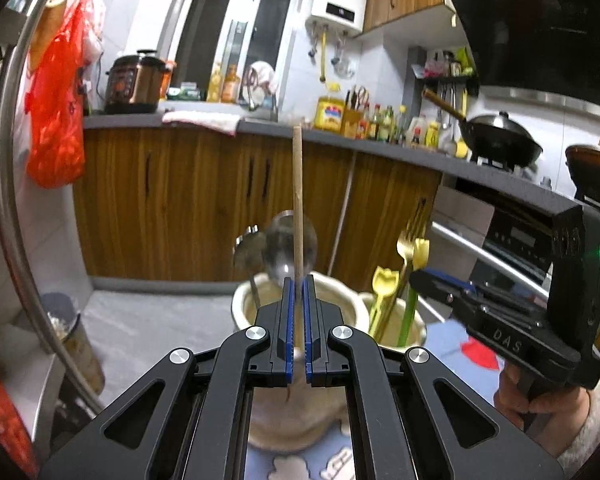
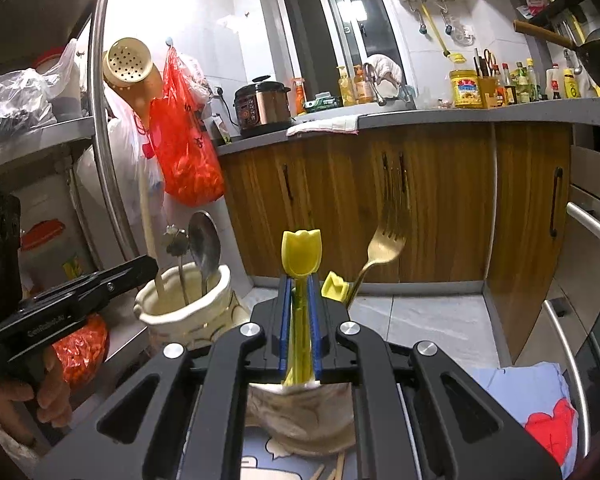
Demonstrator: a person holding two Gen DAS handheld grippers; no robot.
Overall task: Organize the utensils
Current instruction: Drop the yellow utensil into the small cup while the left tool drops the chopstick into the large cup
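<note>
Chopstick (image 1: pixel 298 200) upright, clamped inside left gripper (image 1: pixel 298 292) above cup (image 1: pixel 244 312)

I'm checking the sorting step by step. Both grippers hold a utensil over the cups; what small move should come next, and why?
Probably lower the left gripper a little: it is shut on the wooden chopstick, which stands upright over the cream cup, not yet released.

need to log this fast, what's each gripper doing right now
left gripper: shut on a wooden chopstick held upright over the left jar.
right gripper: shut on the yellow tulip utensil over the right jar.
</note>
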